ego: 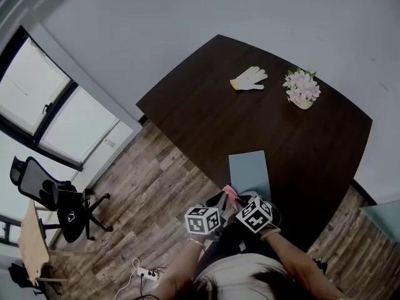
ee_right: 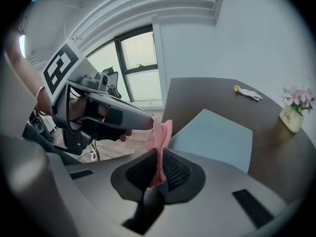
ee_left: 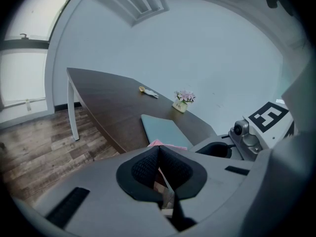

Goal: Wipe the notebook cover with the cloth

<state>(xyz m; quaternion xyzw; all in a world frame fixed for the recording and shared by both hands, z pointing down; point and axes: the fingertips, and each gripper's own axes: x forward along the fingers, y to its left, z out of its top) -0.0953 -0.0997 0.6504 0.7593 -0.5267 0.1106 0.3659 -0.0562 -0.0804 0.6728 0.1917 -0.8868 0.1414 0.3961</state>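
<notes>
Right gripper (ee_right: 159,154): jaws closed on the pink cloth (ee_right: 161,132), which stands up from between them. Left gripper (ee_left: 159,151): jaws pressed together with nothing seen between them, tip touching the cloth's upper end. Notebook (ego: 249,172): pale blue, closed, flat at the near edge of the dark table (ego: 206,111), just beyond both grippers; white glove (ego: 249,79) and flower pot (ego: 302,90) at the far side.

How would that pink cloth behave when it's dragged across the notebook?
Probably floppy: the pink cloth crumples into soft folds where the right gripper pinches it. Likely very light, since that narrow pinch alone holds it. Its knitted-looking surface suggests it would grip rather than slide.
</notes>
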